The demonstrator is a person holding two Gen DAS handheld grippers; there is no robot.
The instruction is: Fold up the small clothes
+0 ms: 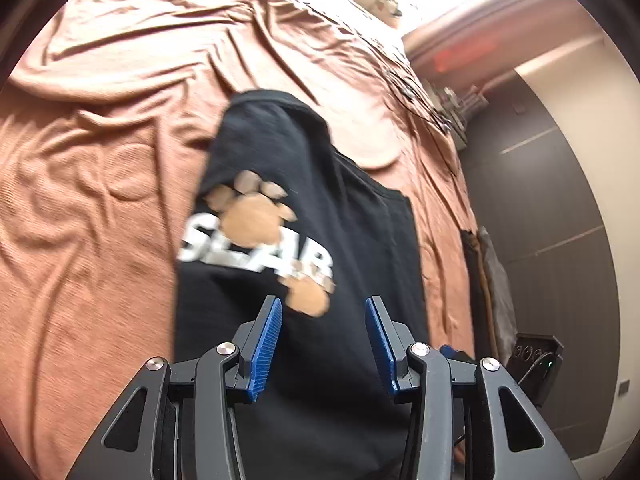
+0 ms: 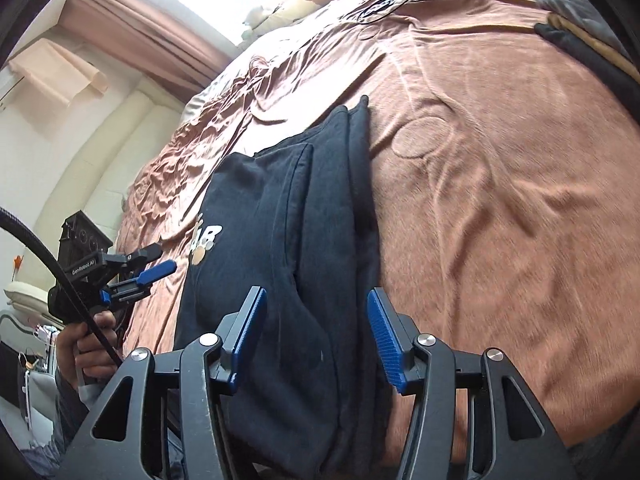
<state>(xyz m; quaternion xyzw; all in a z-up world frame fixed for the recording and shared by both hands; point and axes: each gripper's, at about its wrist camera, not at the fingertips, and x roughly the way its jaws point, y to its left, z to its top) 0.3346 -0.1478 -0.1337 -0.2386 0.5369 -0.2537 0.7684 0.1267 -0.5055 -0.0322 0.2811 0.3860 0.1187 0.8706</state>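
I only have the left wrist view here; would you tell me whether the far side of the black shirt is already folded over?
Observer: Yes, in the right wrist view the black T-shirt has a side panel folded over along its right edge.
Operator: Thank you. Is the right gripper holding it?
Observer: No, the right gripper is open above the shirt, nothing between its pads.
Operator: And my left gripper from outside?
Observer: The left gripper is open, off the shirt's left edge, held by a hand.

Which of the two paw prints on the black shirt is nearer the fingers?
The smaller paw print, below the white letters. It sits right by the left gripper's fingers; the bigger paw print lies above the lettering.
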